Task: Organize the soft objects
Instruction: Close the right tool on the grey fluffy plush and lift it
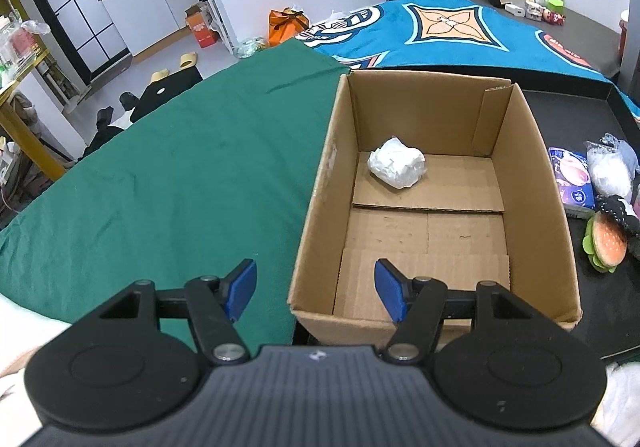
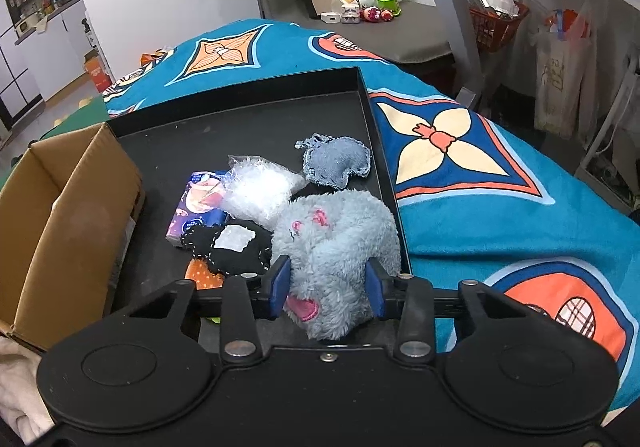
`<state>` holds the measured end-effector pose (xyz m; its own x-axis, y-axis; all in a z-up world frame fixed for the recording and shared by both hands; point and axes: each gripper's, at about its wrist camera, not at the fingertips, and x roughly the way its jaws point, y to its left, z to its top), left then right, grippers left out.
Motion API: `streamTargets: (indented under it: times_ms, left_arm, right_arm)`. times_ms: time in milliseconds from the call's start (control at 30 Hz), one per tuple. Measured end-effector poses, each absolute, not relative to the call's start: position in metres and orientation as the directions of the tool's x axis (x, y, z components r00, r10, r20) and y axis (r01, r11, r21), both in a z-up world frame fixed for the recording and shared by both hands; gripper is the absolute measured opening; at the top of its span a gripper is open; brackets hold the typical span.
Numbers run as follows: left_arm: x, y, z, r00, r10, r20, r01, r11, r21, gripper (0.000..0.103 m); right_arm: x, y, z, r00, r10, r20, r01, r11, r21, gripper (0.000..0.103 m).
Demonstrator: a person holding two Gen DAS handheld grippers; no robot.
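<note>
Left wrist view first: the left gripper (image 1: 316, 293) hangs over the near edge of the cardboard box (image 1: 320, 187), jaws spread wide and nothing between the blue pads (image 1: 242, 289). One pad sits over the green cloth (image 1: 180, 175), the other over the box's near flap. Inside the box, a crumpled white wad (image 1: 397, 162) lies alone near the far wall, on the left half of the floor. Just right of the box, on the black tray (image 1: 568, 103), there's a small pile: a purple tissue pack (image 1: 570, 177), a clear plastic bundle (image 1: 608, 167), a black stitched pouch (image 1: 620, 211) and a burger plush (image 1: 606, 243), all crowded together. Beyond lies the blue patterned blanket (image 1: 460, 31).

Over to the right wrist view: the right gripper (image 2: 327, 289) is down on the blue-grey fluffy plush (image 2: 340, 235), both blue pads (image 2: 280, 285) pressed into its fur, one on each flank. It's clamped on the toy, which still rests on the tray (image 2: 240, 119) at its near right corner. Touching the plush on the left is the black stitched pouch (image 2: 232, 249) with its white patch; behind that the purple tissue pack (image 2: 196, 207) and the clear plastic bundle (image 2: 260, 191) overlap. A small denim plush (image 2: 336, 163) lies farther back, just apart from the bundle. The cardboard box (image 2: 72, 215) stands at the tray's left side.
</note>
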<state>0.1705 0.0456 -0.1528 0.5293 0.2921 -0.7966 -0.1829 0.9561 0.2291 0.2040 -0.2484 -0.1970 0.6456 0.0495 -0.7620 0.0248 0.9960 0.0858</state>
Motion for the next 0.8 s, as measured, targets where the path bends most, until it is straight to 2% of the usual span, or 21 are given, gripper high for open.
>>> streamTargets:
  times_ms: [367, 600, 800]
  left_arm:
    - [0.166, 0.052, -0.151, 0.537, 0.275, -0.797, -0.193, 0.960, 0.201, 0.064]
    - [0.171, 0.046, -0.157, 0.517, 0.288, -0.806, -0.167, 0.957, 0.235, 0.064]
    - [0.174, 0.043, -0.160, 0.503, 0.299, -0.811, -0.161, 0.954, 0.252, 0.064]
  right_arm:
    - [0.210, -0.243, -0.211, 0.632, 0.014, -0.775, 0.045, 0.997, 0.054, 0.072]
    - [0.214, -0.243, -0.220, 0.652, 0.011, -0.758, 0.041, 0.998, 0.050, 0.072]
    - [0.213, -0.245, -0.217, 0.664, 0.015, -0.748, 0.027, 0.999, 0.044, 0.059]
